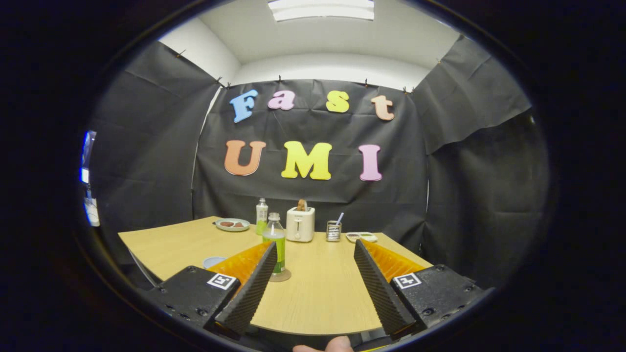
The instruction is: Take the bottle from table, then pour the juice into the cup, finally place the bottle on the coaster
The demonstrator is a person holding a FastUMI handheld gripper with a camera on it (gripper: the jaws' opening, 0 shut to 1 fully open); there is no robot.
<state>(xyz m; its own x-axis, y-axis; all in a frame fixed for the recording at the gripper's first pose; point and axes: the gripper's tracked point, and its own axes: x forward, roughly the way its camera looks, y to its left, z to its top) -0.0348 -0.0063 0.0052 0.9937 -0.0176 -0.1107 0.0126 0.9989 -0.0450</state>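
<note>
Wooden table [195, 244] under everything, running back to the black cloth wall. Gripper [313, 256] held over the table's near edge, fingers [254, 278] spread wide apart, nothing between them but bare tabletop. Bottle [275, 244] with green juice upright on the table, just behind the left finger's tip, partly hidden by it, standing on a round coaster [282, 276] whose edge peeks out at the base. Beyond the bottle, toward the wall: white toaster [300, 224] with a slice poking from the top, just right of the bottle; second, slimmer bottle [261, 216] just left of it. Further left of the bottle, plate [233, 225] with brown pieces. Right of the toaster, small grater-like metal holder [333, 231] with a stick in it, then a shallow tray [362, 237]. Left of the bottle and nearer, pale cup [213, 261], mostly hidden behind the left finger; contents not visible. Fingertip of a hand [325, 346] at the near edge below the table.
</note>
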